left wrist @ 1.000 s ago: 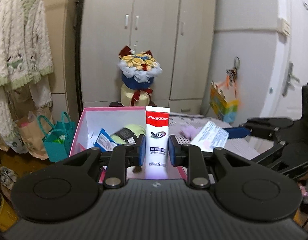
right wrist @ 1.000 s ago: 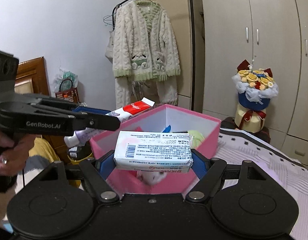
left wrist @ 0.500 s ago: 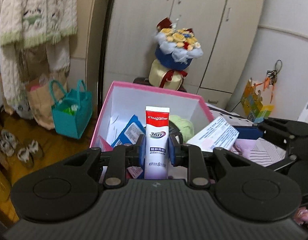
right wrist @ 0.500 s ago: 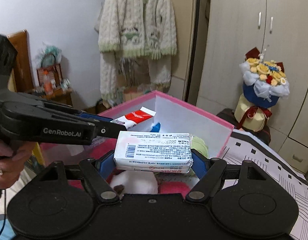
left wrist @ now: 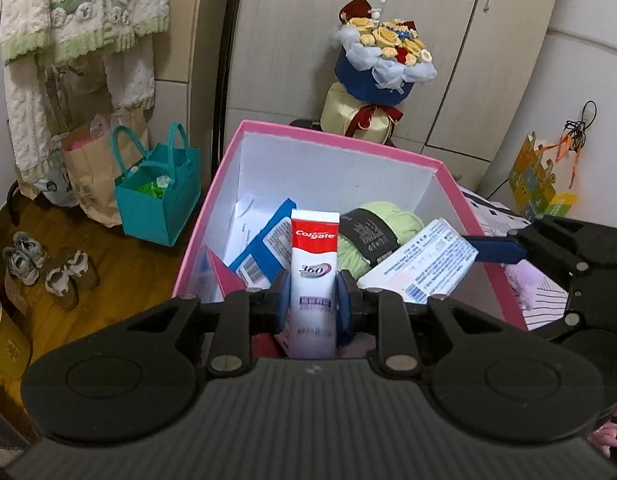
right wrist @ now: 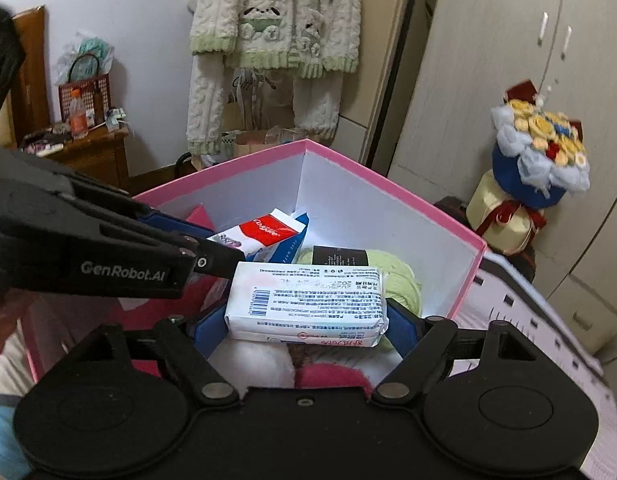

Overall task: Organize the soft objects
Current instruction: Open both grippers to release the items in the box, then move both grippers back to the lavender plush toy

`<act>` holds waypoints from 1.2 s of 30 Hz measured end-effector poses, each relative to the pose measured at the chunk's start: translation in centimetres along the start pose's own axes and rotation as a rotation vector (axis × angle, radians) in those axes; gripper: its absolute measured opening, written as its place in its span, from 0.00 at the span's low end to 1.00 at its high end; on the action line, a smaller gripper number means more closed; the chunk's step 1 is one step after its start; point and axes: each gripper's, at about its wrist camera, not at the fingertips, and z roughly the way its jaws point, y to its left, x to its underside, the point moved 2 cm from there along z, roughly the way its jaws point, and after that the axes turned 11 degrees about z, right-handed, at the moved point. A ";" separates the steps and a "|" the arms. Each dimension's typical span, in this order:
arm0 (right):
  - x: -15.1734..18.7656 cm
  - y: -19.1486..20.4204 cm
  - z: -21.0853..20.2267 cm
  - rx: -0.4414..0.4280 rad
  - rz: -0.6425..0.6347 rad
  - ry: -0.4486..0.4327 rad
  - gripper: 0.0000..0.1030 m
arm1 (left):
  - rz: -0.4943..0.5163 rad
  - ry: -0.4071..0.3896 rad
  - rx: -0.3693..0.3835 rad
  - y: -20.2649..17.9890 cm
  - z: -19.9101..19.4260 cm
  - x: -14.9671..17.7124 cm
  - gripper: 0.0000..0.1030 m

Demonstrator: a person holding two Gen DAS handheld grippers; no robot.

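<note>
Since a second ago, both tools brought forward and tilted down, so the pink box now fills both views and its open top lies right below. Left gripper clenched on an upright toothpaste tube, blue fingers pressed on both its sides, poised above the near rim. Right gripper carrying a white tissue pack crosswise between its blue fingers; jaws opening, whether the pads still press the pack's ends cannot be told. In the left view the same pack hanging over the right-hand wall of the box. Inside: green yarn ball toward the far right corner, blue packet leaning left of centre, white floor bare along the back wall. Pink edge clear of both loads. Left of the box, teal bag on wooden floor, well apart. Beyond the far rim, a bouquet against the wardrobe.
</note>
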 end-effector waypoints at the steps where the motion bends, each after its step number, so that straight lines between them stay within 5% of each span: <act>1: 0.1 0.0 -0.3 0.003 -0.009 -0.016 0.86 | 0.011 -0.005 0.001 -0.2 -0.2 0.1 0.26; 4: 0.9 -0.4 -2.3 0.015 -0.003 -0.096 0.87 | 0.031 -0.029 0.017 -0.3 -1.2 0.5 0.39; 10: 2.3 -2.3 -7.0 -0.056 0.118 -0.213 0.87 | 0.042 -0.060 0.034 -0.9 -4.3 1.5 0.40; 25: 5.2 -6.7 -17.5 -0.128 0.297 -0.224 0.87 | 0.225 -0.109 0.114 -6.6 -13.3 1.4 0.53; 36: 8.6 -11.5 -21.2 -0.077 0.359 -0.278 0.87 | 0.299 -0.114 0.249 -13.0 -13.1 1.5 0.61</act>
